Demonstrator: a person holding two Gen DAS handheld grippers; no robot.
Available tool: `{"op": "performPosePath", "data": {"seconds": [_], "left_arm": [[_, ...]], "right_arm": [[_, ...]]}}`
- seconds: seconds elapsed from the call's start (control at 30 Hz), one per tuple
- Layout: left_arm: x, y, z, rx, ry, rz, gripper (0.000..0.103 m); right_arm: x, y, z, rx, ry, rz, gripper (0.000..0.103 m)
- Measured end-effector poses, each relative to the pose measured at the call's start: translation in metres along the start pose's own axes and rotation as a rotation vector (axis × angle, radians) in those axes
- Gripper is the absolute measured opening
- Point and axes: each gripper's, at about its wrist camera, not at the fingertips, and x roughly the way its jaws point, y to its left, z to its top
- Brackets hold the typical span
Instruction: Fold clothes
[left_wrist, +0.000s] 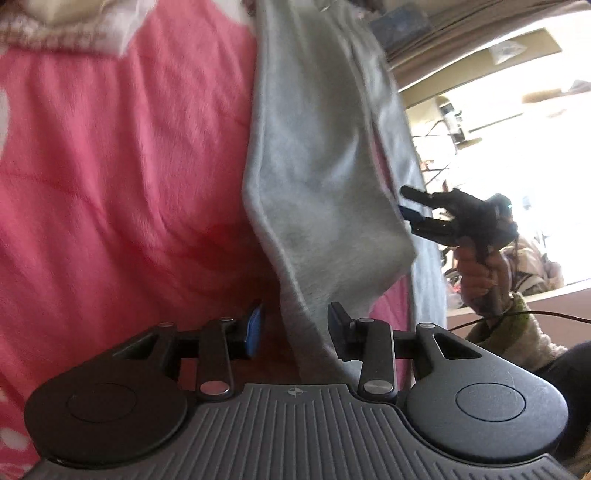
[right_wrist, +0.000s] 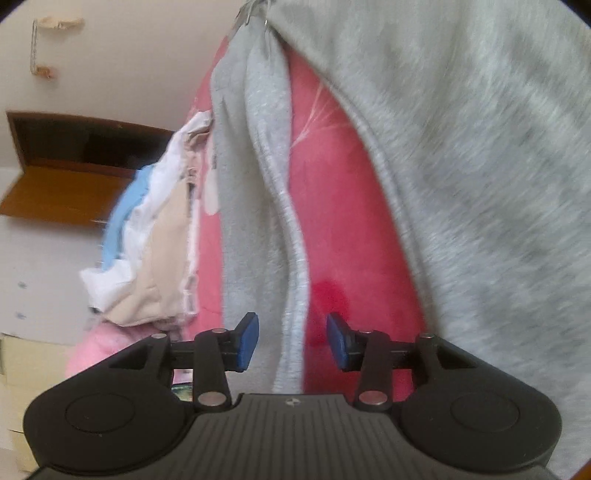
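Note:
A grey sweat garment (left_wrist: 317, 147) lies on a pink fleece blanket (left_wrist: 110, 166). My left gripper (left_wrist: 295, 325) is open at the garment's near end, and a hemmed grey edge runs between its pads without being pinched. At the garment's right side my right gripper (left_wrist: 412, 210) also stands open, held by a hand (left_wrist: 476, 273). In the right wrist view the right gripper (right_wrist: 291, 336) has a narrow grey strip (right_wrist: 258, 184) lying loose between its blue pads. A broad grey panel (right_wrist: 480, 147) fills the right of that view.
A pile of white, beige and light-blue clothes (right_wrist: 147, 258) sits at the blanket's (right_wrist: 332, 221) left edge. Behind it are a brown wooden shelf (right_wrist: 55, 177) and a pale wall. A bright window (left_wrist: 517, 129) and a cable (left_wrist: 535, 314) are at the right in the left wrist view.

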Motion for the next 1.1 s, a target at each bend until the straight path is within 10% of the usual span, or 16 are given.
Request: {"op": "performPosePath", "data": {"seconds": [0.27,0.63,0.83,1.1], "left_arm": [[-0.006,0.006,0.029,0.000,-0.125,0.025,0.049],[0.061,-0.005,0.062,0.069,-0.147,0.173,0.036],[0.064,0.002,0.055,0.099,-0.194,0.229,0.005],[0.068,-0.005,0.058,0.141,-0.209,0.238,0.003]], "right_arm": [[-0.031,0.073,0.018,-0.339,-0.151,-0.165,0.044],[0.137,0.217,0.080,-0.708,0.049,-0.346,0.043],[0.224,0.230,0.083,-0.898,-0.014,-0.516,0.043],[0.268,0.211,0.107,-0.884,-0.103,-0.563,0.039]]}}
